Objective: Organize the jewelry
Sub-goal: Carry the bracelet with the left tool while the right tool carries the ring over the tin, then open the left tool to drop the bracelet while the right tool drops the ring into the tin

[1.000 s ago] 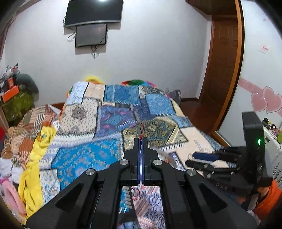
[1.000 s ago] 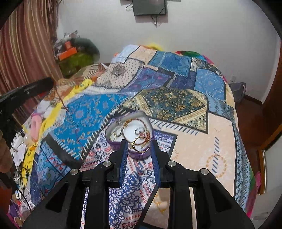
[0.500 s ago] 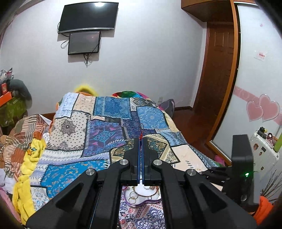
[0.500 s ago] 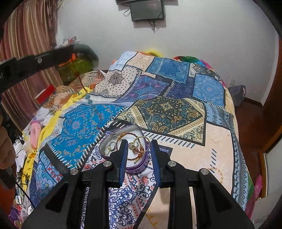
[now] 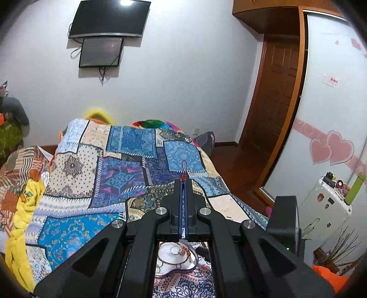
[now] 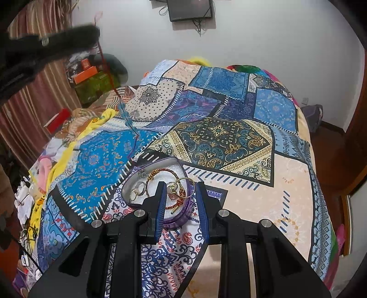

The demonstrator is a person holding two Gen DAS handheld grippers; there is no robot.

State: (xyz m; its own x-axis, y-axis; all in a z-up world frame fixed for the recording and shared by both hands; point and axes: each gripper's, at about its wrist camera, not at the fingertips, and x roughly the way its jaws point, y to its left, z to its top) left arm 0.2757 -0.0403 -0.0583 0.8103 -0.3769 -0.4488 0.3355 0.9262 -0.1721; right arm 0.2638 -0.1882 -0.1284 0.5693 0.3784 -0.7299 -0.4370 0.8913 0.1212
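Note:
A heart-shaped purple tin (image 6: 137, 169) lies on the patchwork bed cover, with rings and bangles (image 6: 160, 175) inside it. My right gripper (image 6: 181, 190) has its jaws narrow around the tin's near right lobe, and the pads look pressed on it. My left gripper (image 5: 184, 183) is shut on a red and blue cord (image 5: 184, 168), whose loop sticks out past the fingertips. In the right wrist view the left gripper (image 6: 91, 34) is high at the upper left, blurred. The cord (image 6: 119, 100) hangs from it down to the cover, left of the tin. Below the left gripper the tin (image 5: 195, 261) shows again.
The bed cover (image 6: 220, 139) fills the middle. A yellow cloth (image 5: 23, 206) and piled clutter (image 6: 89, 73) lie at the bed's left side. A wooden door (image 5: 275, 103) and a white cabinet (image 5: 325, 206) stand to the right. Two screens (image 5: 107, 20) hang on the far wall.
My left gripper has risen with the cord, which now hangs down from it instead of draping low over the cover. The right gripper and the tin have stayed put.

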